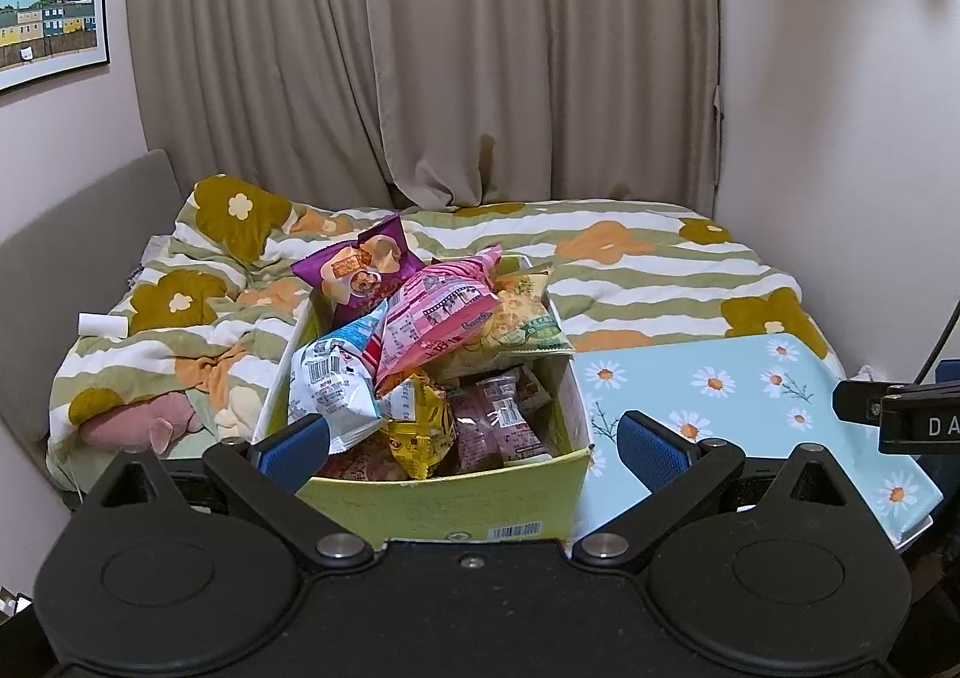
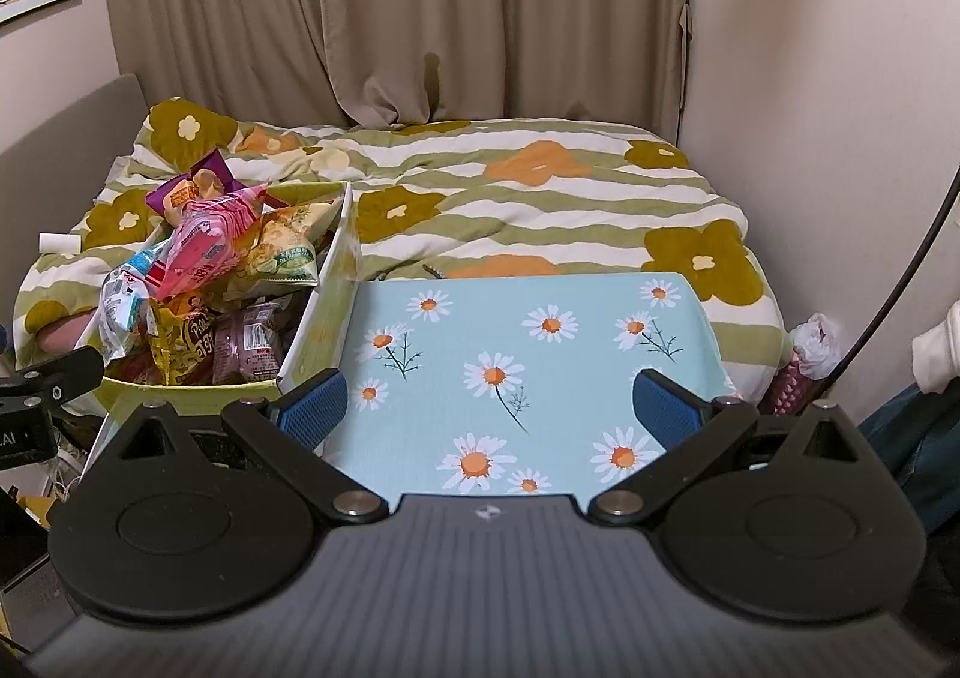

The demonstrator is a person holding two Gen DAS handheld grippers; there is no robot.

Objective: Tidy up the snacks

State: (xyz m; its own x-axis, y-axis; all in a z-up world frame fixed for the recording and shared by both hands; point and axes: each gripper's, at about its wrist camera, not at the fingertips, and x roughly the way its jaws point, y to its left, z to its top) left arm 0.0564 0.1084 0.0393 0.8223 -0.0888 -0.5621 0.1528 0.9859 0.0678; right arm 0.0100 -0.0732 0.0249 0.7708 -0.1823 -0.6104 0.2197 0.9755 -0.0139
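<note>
A yellow-green cardboard box [image 1: 456, 504] heaped with snack bags sits in front of me at the bed's edge. On top lie a purple bag [image 1: 360, 264], a pink bag [image 1: 438, 312], a white-and-blue bag [image 1: 336, 378] and a yellow bag [image 1: 420, 426]. My left gripper [image 1: 474, 441] is open and empty, its fingers on either side of the box's near end. The box [image 2: 324, 312] shows at the left of the right wrist view. My right gripper [image 2: 489, 408] is open and empty above a light blue daisy-print board [image 2: 540, 354] beside the box.
A bed with a floral striped duvet [image 2: 540, 210] lies behind the box and board. Beige curtains [image 1: 480, 48] hang at the back. A wall [image 2: 840, 108] stands to the right. A pink plush [image 1: 144, 426] and a small white tube [image 1: 102, 325] lie at the left.
</note>
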